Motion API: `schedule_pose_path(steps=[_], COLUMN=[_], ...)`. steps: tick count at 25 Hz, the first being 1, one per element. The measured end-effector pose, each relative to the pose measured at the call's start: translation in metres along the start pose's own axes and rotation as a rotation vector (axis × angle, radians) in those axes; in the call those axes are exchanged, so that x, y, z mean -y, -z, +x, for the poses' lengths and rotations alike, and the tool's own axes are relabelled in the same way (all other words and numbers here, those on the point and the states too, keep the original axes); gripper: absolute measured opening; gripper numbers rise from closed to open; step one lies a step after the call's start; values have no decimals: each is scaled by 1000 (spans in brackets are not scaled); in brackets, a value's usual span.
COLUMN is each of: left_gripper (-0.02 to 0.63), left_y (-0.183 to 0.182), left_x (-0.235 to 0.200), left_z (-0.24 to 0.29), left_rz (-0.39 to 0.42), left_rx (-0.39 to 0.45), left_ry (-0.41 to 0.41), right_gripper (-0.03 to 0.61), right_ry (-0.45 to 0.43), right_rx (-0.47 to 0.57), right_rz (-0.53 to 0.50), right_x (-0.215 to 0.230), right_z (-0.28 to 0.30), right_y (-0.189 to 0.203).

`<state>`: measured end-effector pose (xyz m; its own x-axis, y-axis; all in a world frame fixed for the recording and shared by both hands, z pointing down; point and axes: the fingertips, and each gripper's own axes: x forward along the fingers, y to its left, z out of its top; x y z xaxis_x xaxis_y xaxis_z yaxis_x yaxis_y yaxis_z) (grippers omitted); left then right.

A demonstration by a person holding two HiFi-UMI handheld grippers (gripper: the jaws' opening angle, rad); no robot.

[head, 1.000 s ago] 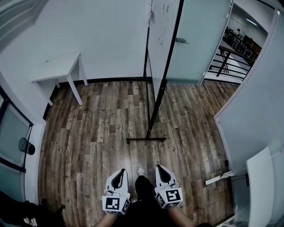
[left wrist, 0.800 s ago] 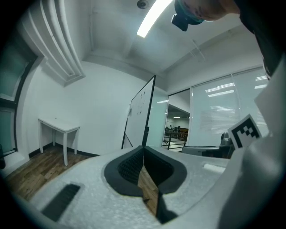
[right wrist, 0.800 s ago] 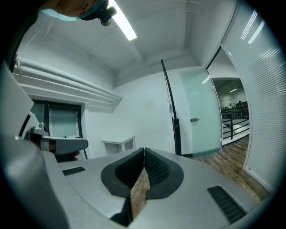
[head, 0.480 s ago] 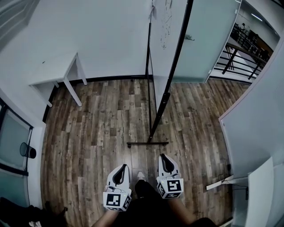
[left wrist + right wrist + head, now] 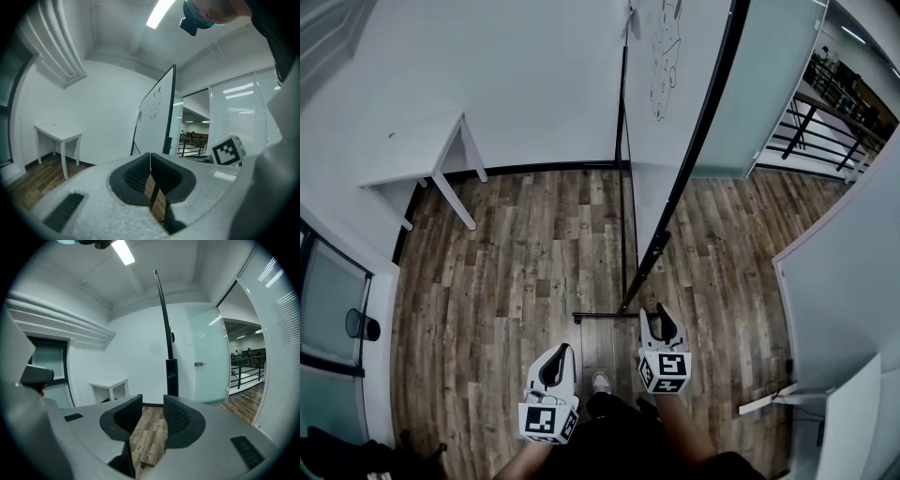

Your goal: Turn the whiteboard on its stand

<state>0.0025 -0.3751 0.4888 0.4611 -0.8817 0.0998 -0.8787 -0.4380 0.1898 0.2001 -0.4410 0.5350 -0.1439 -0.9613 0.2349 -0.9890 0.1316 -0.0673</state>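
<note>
Whiteboard: tall white board in a black metal frame [image 5: 675, 84], upper centre-right of the head view, seen edge-on, long axis upright, straight ahead of the right tongs.
Right gripper [image 5: 659, 317]: nearer to the frame; jaws just opening, partly apart, nothing between them.
Left gripper [image 5: 557, 356]: lower left, jaws together, empty.

Small white table [image 5: 417, 150] at ten o'clock against the wall; frosted glass door [image 5: 769, 94] at one o'clock, black railing [image 5: 820, 131] beyond; wood-plank floor [image 5: 506, 272] underfoot.

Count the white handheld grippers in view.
2. The left white gripper, shut, low at centre-left; the right white gripper, jaws just been opening with nothing between them, further ahead beside the whiteboard stand's black foot bar.
</note>
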Motion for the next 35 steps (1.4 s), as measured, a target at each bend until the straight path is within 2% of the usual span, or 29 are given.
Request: schedule_pose_path(steps=[7, 15, 28, 29, 30, 35], left_gripper=[18, 18, 18, 18, 18, 18], left_y=[-3, -3, 10, 9, 9, 10], left_x=[-16, -27, -50, -51, -52, -53], left_z=[51, 87, 89, 88, 86, 74], left_rz=[-6, -8, -31, -30, -30, -33], left_rx=[-19, -31, -58, -56, -54, -47], left_ry=[-16, -25, -68, -69, -71, -65], right_gripper=[186, 212, 212, 195, 146, 137], right_ry=[55, 90, 146, 156, 164, 158], right_rx=[-63, -133, -150, -154, -158, -167], right_rz=[-12, -6, -27, -39, -58, -109], right_x=[45, 78, 87, 87, 86, 83], right_z=[93, 166, 221, 222, 223, 222], right_y=[16, 46, 46, 46, 46, 47])
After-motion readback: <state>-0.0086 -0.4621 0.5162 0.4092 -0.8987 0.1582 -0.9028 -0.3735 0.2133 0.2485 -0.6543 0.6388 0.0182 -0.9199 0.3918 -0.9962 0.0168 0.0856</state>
